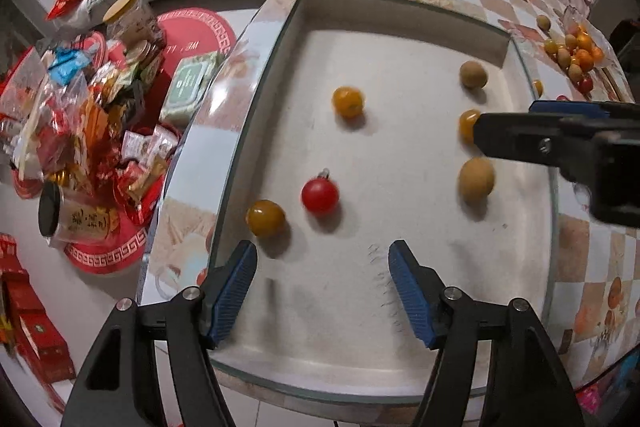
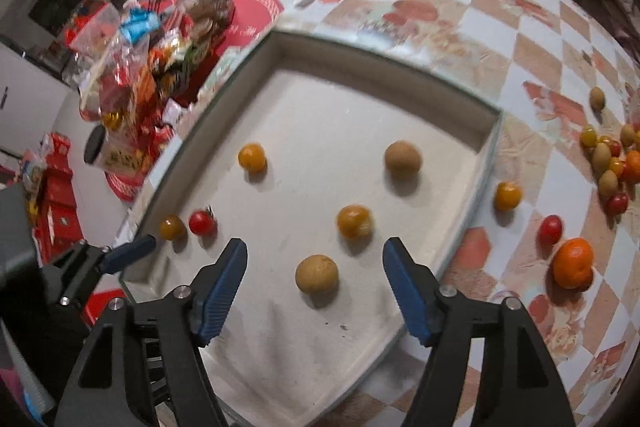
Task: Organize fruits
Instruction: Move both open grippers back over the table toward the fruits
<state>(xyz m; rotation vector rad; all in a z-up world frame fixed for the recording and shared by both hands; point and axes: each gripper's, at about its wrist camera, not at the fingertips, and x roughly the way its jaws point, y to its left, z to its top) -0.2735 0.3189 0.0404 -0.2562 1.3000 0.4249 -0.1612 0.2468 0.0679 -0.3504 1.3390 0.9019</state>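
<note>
i have both claws released and empty over the tray (image 2: 486,147): left gripper (image 1: 322,267) near the red tomato (image 1: 320,197), right gripper (image 2: 314,267) above a brown fruit (image 2: 317,273), spaced apart for sorting.

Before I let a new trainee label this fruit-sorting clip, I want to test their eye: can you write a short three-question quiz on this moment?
1. True or false: the left gripper holds the red tomato.
2. How many fruits lie inside the tray? A) four B) six C) eight
3. Fill in: the fruit lying between the right gripper's open fingers, untouched, is ____ in colour.

Key
1. False: its jaws are open and empty, and the tomato lies on the tray beyond the fingertips.
2. B: two brown, three yellow-orange, one red.
3. Brown: the brown round fruit.
</note>
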